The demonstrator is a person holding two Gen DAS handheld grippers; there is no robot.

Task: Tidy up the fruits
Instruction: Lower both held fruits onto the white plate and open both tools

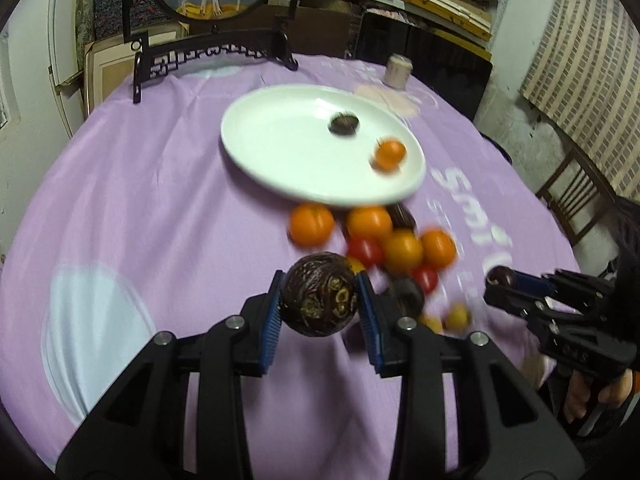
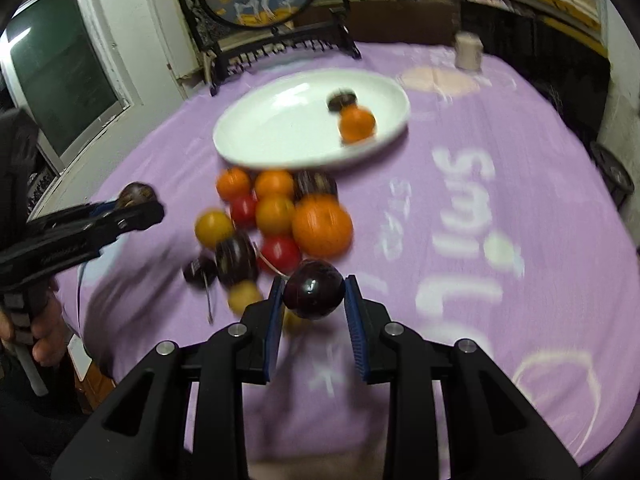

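surface (image 1: 132, 208), round, under a lilac cloth with white lettering; largest thing in view. a carved dark screen stand (image 1: 208, 56) at its far edge, a small pale cup (image 1: 397, 71) far right.

white plate (image 1: 280, 152), oval, long axis running left-near to right-far in the left wrist view. it lies ahead of and beyond both tools, past the fruit pile. two fruits on it: one orange (image 1: 388, 155), one dark fruit (image 1: 343, 124), both toward its right end; left half bare.

fruit pile (image 2: 276, 216) on the cloth, just at the plate's near rim, between plate and tools. blurred, so counts are rough: about five orange or yellow-orange round ones, two red, three or so dark, one or two small yellow. the big orange (image 2: 322, 226) is the largest.

left tool (image 1: 320, 300) closed on a dark wrinkled fruit (image 1: 319, 294), blue pads pressing both sides, held clear above the cloth. right tool (image 2: 314, 294) closed on a smooth dark plum (image 2: 315, 289), likewise off the cloth. one fruit per tool.

judgement: both are carrying toward the plate. the coming move turns on going forward over the pile, not through it. the left tool looks lined up with the bare left half; neither hand looks clearly nearer. risk: round fruit rolling once released on the shallow plate.
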